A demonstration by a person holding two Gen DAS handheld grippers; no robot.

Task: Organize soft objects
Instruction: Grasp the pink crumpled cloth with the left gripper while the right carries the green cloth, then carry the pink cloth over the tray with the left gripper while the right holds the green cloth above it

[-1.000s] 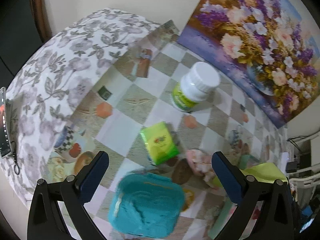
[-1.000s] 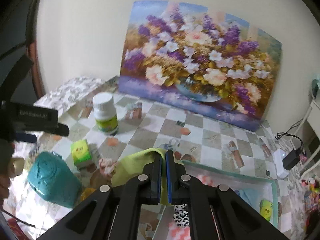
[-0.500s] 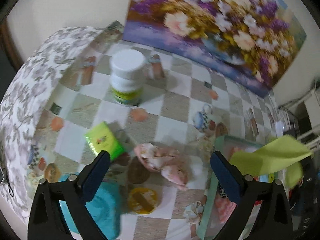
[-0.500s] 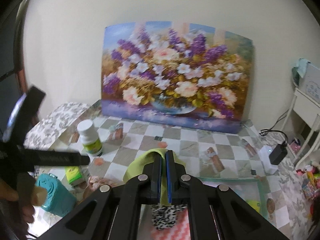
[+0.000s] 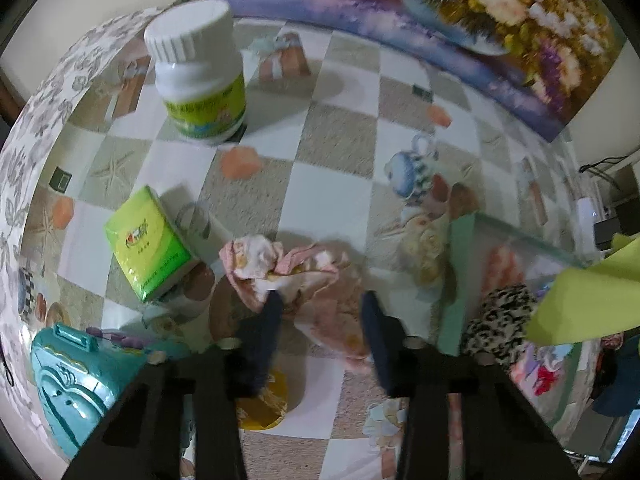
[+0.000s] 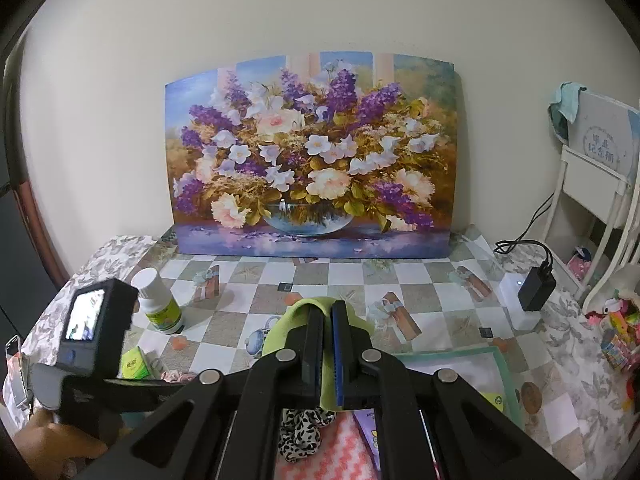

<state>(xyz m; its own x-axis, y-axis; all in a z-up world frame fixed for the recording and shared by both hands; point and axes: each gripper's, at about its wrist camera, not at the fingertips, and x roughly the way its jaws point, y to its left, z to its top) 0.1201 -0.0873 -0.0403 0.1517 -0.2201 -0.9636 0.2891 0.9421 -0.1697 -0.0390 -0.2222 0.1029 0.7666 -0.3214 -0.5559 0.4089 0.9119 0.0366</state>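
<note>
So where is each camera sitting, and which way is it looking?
Left wrist: on the left tool, facing down at the table; its open fingers straddle the pink cloth.
Right wrist: on the right tool, facing the flower painting; it pinches the green cloth, and the left tool and hand show.
Both see the white bottle, leopard scrunchie and green cloth.

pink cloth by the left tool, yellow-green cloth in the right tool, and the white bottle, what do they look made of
Pink cloth: soft printed fabric, matte, judging by its crumpled folds. Yellow-green cloth: thin matte fabric, perhaps microfiber; it drapes limply over the shut right tool. White bottle: likely plastic, glossy, with a ribbed screw cap and a shiny printed green label.
</note>
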